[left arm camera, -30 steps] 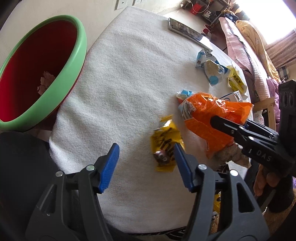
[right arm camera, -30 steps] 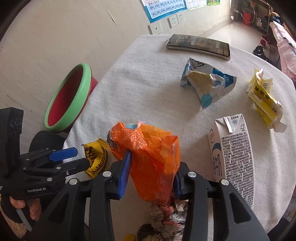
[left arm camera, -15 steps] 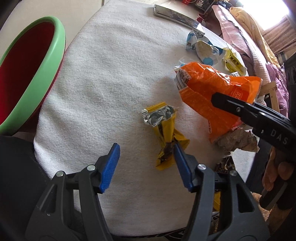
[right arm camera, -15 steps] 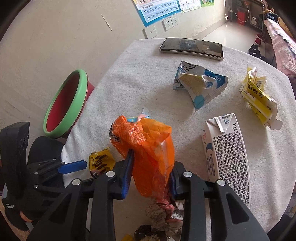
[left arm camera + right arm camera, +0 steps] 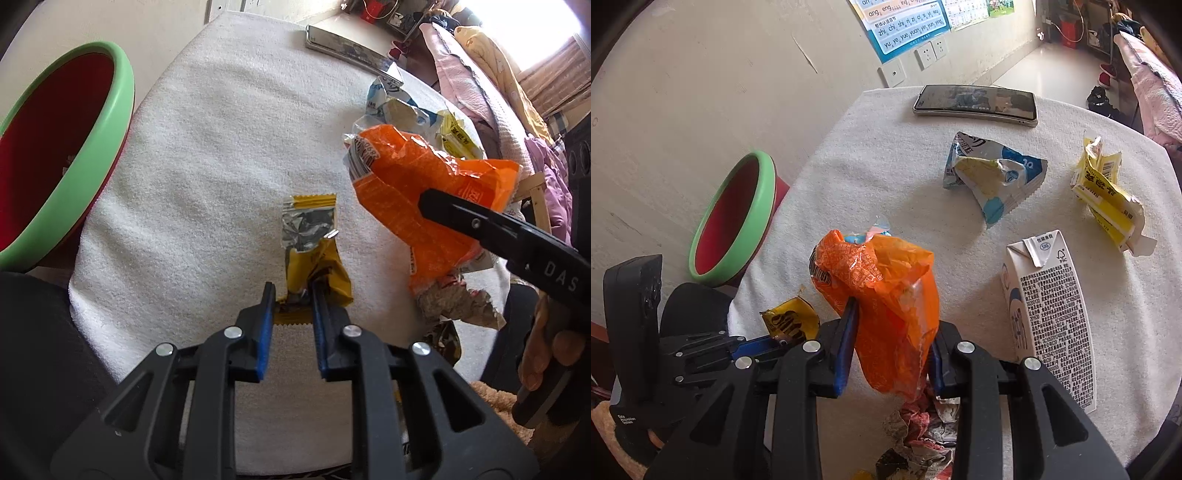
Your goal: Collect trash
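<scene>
A crumpled yellow wrapper point(image 5: 310, 236) lies on the white-clothed round table point(image 5: 221, 147) near its front edge. My left gripper point(image 5: 292, 291) points down at it, and its jaws are closing with the wrapper's near end pinched between the blue pads. From the right wrist view the same wrapper point(image 5: 790, 321) shows at the left gripper's tips point(image 5: 757, 343). My right gripper point(image 5: 892, 321) is shut on an orange snack bag point(image 5: 886, 288), held just above the cloth. That orange bag point(image 5: 417, 192) hangs to the right of the yellow wrapper. A red tub with a green rim point(image 5: 110, 122) stands off the table's left edge.
On the cloth lie a phone point(image 5: 975, 103) at the back, a blue and white wrapper point(image 5: 993, 177), a yellow packet point(image 5: 1108, 195) and a white milk carton point(image 5: 1049, 314). Crumpled paper point(image 5: 923, 424) sits under the orange bag. A wall runs behind.
My left jaws have narrowed from wide apart to pinching the yellow wrapper's near end. The wrapper now lies stretched out in line with the jaws. The right gripper keeps hold of the orange bag.
</scene>
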A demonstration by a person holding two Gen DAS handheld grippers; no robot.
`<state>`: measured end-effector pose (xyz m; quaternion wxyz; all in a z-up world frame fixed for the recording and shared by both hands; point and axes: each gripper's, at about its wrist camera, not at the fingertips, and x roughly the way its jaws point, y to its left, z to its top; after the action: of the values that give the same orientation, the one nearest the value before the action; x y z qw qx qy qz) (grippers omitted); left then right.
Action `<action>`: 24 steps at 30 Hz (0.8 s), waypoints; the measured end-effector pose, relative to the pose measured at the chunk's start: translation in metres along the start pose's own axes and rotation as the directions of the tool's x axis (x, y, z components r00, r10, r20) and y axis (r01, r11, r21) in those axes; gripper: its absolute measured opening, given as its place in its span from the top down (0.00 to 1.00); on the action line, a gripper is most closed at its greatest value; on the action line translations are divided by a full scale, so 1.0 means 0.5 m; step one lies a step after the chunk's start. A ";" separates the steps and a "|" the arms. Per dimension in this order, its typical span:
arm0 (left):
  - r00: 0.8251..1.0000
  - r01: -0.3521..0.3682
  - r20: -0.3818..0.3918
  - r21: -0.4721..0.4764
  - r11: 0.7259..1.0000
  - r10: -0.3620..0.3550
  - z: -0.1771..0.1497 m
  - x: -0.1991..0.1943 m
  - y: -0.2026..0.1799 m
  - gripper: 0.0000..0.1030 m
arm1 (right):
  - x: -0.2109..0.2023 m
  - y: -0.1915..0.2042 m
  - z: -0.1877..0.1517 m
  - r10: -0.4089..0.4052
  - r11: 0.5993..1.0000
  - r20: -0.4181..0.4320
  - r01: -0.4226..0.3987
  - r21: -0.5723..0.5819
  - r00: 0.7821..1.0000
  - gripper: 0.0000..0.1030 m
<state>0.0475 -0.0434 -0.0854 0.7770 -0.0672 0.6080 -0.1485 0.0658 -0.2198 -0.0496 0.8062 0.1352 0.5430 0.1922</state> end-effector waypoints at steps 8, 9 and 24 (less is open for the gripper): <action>0.998 0.003 0.065 -0.055 0.998 0.000 0.014 -0.040 0.027 0.82 | -0.018 0.021 0.013 0.008 1.000 0.032 -0.008 -0.010 0.999 0.69; 0.997 -0.001 0.075 -0.057 0.998 0.005 0.017 -0.047 0.030 0.82 | -0.018 0.025 0.014 0.011 1.000 0.034 -0.011 -0.012 0.999 0.69; 0.981 -0.029 0.188 -0.138 0.990 0.055 0.060 -0.118 0.095 0.82 | -0.005 0.099 0.022 0.059 0.995 0.020 -0.057 -0.078 0.998 0.69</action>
<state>0.0709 0.0174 -0.0369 0.8285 -0.1203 0.5405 -0.0837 0.0671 -0.1771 -0.0223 0.8108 0.1219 0.5221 0.2349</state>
